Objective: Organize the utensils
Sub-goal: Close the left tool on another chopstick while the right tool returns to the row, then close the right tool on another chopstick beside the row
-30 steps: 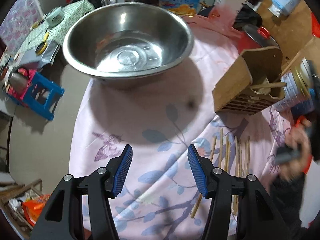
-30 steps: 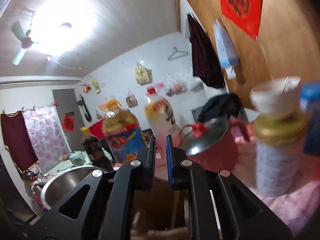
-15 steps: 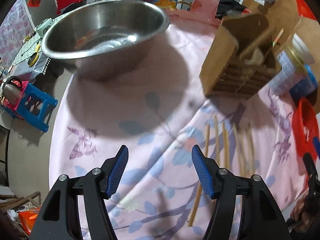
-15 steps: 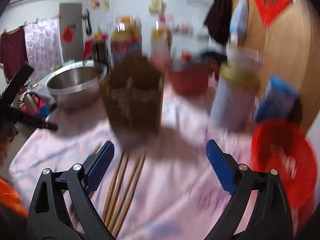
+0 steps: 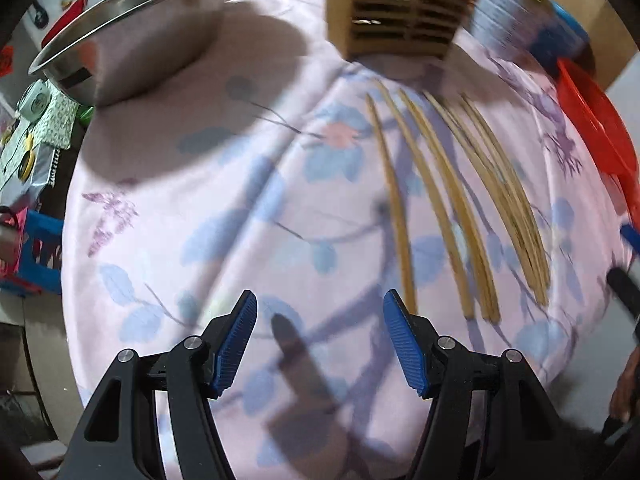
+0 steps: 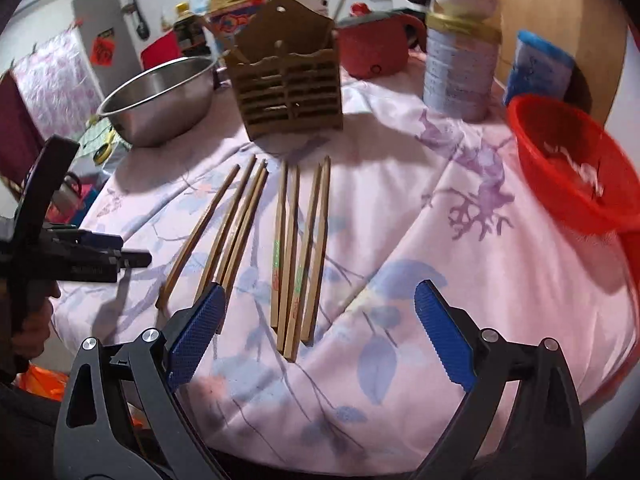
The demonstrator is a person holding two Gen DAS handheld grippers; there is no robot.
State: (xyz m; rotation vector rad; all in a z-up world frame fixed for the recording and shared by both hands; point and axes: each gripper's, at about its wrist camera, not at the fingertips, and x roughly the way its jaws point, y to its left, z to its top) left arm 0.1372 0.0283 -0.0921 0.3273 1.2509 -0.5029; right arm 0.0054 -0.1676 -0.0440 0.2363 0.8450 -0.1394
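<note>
The right tool (image 6: 316,320), black with blue ribbed pads, stands wide apart over the near edge of the surface (image 6: 460,280), a round top under a pale pink cloth printed with blue leaves and purple sprigs. Nothing is between its pads; its left pad overlaps the near ends of some of the bamboo chopsticks (image 6: 288,248). These lie loose on the cloth in a fan of about eight, running away toward the brown slatted wooden utensil holder (image 6: 288,80) that stands upright just beyond their far tips.

The left tool (image 5: 318,340) is likewise parted and empty, pointing steeply down at bare cloth, with the same chopsticks (image 5: 452,208) just to its right.

Only the right wrist view shows the holder's whole arched back with its hanging hole, the red pot (image 6: 376,48) with a lid behind it, the white tin with a gold lid (image 6: 460,68), a blue packet (image 6: 540,64) and oil bottles at the back. It also shows the left tool from the side at the picture's left edge. The red mesh plastic basket (image 6: 576,176) and the steel mixing bowl (image 6: 160,100) appear in both views.

Green and red print runs along two chopsticks, too small to read. The bottle labels are blurred.
</note>
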